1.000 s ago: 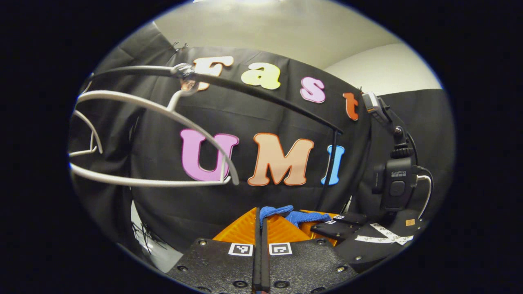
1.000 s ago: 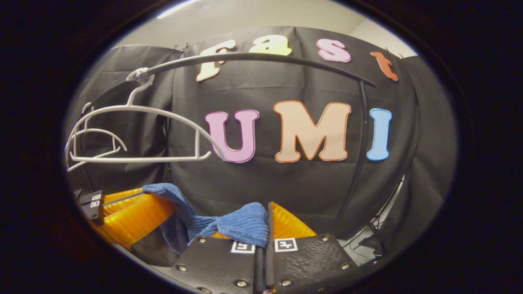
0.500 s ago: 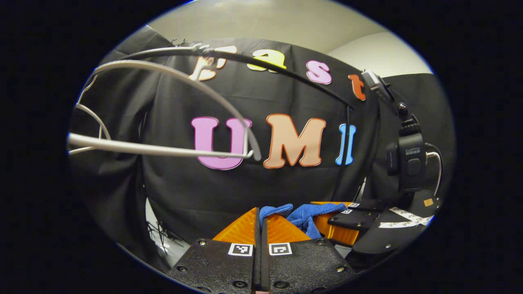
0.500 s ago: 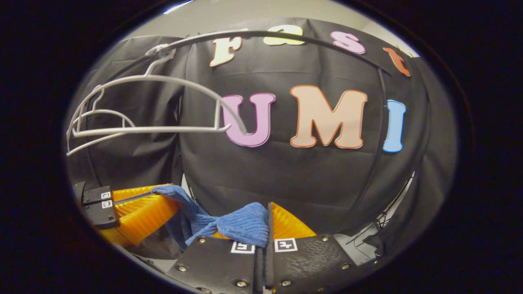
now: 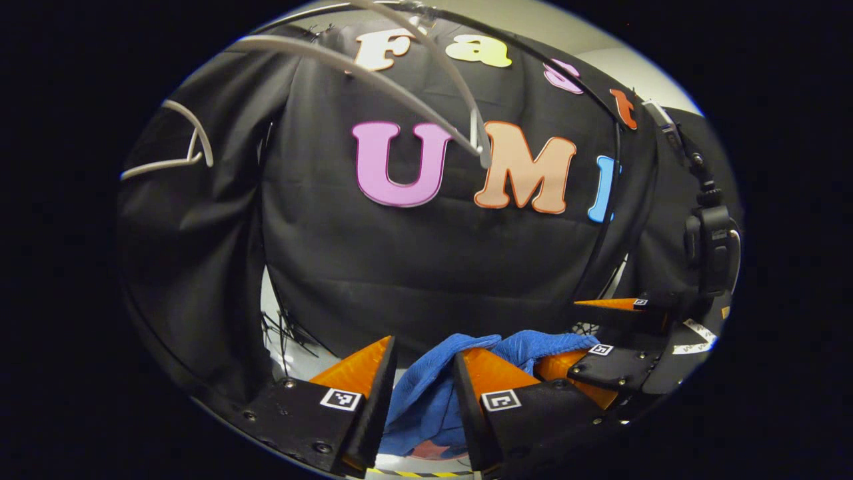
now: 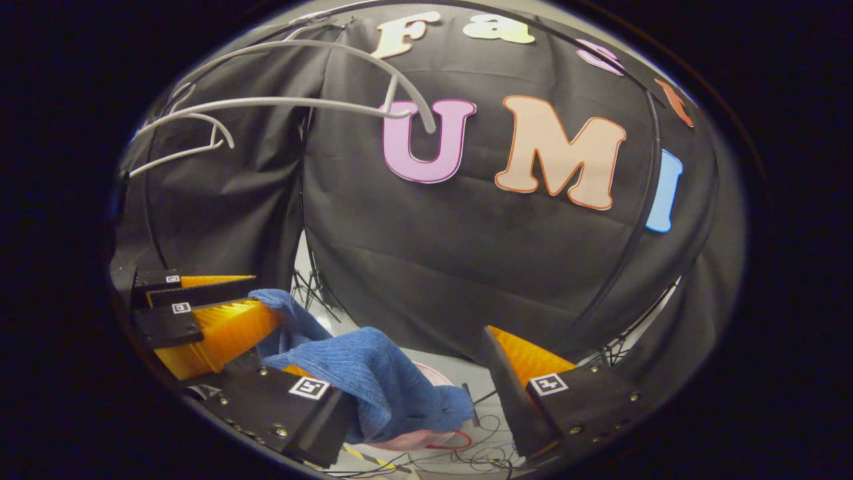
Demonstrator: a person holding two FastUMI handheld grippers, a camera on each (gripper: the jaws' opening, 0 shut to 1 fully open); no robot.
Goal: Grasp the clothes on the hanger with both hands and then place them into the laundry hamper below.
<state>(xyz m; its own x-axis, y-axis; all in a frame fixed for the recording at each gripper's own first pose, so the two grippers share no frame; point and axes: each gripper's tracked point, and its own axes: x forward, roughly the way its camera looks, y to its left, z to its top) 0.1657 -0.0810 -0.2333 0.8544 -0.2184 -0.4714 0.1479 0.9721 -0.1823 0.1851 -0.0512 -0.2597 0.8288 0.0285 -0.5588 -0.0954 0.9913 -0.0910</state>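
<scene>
Draping blue cloth (image 6: 373, 380) spans parted jaws.

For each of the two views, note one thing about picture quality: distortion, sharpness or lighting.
Left gripper view: fisheye bends the straight clothes rail into an arc; the white hanger near the lens looks soft. Right gripper view: the blue cloth shows crisp ribbing under even light, while the hanger bows and the dark edges dim.
</scene>
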